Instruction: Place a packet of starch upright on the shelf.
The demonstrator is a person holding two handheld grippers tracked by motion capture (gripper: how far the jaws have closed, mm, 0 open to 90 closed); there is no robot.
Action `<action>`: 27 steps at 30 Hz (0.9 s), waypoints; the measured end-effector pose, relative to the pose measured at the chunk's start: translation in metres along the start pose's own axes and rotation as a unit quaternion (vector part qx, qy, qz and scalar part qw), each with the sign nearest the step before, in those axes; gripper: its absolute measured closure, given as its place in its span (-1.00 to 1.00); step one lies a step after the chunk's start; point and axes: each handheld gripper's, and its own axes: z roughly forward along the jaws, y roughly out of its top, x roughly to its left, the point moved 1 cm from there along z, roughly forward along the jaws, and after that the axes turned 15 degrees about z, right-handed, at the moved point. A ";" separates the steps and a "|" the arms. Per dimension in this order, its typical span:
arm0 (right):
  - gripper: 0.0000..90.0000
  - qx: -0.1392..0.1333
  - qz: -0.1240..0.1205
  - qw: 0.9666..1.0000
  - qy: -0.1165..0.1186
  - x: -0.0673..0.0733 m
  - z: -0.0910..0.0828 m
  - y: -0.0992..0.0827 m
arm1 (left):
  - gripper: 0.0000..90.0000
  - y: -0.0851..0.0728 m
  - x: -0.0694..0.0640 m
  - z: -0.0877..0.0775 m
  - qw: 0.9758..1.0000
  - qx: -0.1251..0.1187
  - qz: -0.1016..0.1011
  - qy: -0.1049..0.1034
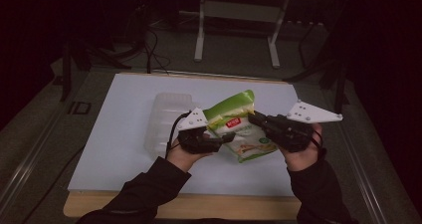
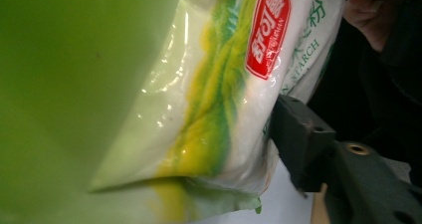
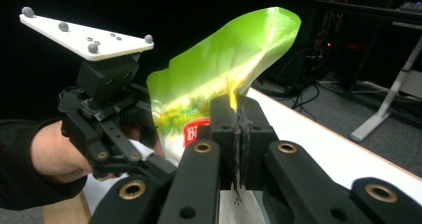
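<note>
One green-and-white bag point(image 1: 240, 129) is held above the white tabletop point(image 1: 119, 134) between two hand-held grippers: the right hand-held gripper point(image 3: 238, 129) is clamped on its edge, the left hand-held gripper point(image 1: 226, 138) on its other side. One clear plastic box point(image 1: 166, 117) lies behind. "STARCH" is legible on the bag.

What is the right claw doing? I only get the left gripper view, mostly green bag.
Observer: The right claw is shut on the bag's edge.
Operator: Is the bag resting on something?
Observer: No, it is held up above the white table.
Operator: Anything else there?
Observer: A clear container lies on the table, beyond the left claw.
</note>
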 end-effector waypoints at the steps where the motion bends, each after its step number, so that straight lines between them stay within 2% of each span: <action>1: 0.94 0.001 0.001 1.000 0.000 0.000 0.000 0.000 | 0.25 0.000 0.001 0.000 1.000 0.001 -0.005 -0.001; 5: 0.94 0.002 0.000 1.000 -0.002 0.000 0.000 -0.002 | 0.51 0.002 0.000 0.001 1.000 0.003 -0.007 0.000; 6: 0.94 0.003 0.002 1.000 -0.002 0.000 0.001 -0.003 | 0.51 0.003 0.000 0.001 1.000 0.004 0.000 0.002; 7: 0.94 0.001 0.002 1.000 -0.003 0.000 0.001 -0.004 | 0.66 0.004 -0.001 0.000 1.000 0.007 0.005 0.004; 11: 0.94 0.000 0.001 1.000 -0.005 0.001 -0.001 -0.006 | 0.80 0.009 0.000 -0.003 1.000 0.016 0.022 0.007; 16: 0.93 -0.007 0.008 1.000 0.000 -0.003 -0.003 -0.006 | 0.81 0.018 0.003 -0.009 0.999 0.025 0.045 0.007; 20: 0.90 -0.018 0.012 1.000 0.006 -0.005 -0.004 -0.003 | 0.82 0.024 0.007 -0.013 0.998 0.025 0.052 0.000; 22: 0.84 -0.022 0.009 1.000 0.008 -0.005 -0.005 -0.003 | 0.82 0.028 0.009 -0.016 0.998 0.025 0.062 -0.001; 23: 0.71 -0.029 0.003 1.000 0.008 -0.005 -0.006 -0.002 | 0.82 0.030 0.012 -0.019 0.997 0.024 0.067 0.000; 25: 0.57 -0.043 0.012 0.999 0.014 -0.006 -0.011 0.000 | 0.82 0.031 0.015 -0.022 0.998 0.025 0.065 0.004; 26: 0.25 -0.052 0.010 0.999 0.008 -0.006 -0.015 0.001 | 0.82 0.032 0.018 -0.024 0.998 0.024 0.065 0.004; 27: 0.25 -0.052 0.010 0.999 0.008 -0.006 -0.015 0.001 | 0.82 0.033 0.021 -0.026 0.997 0.026 0.068 0.008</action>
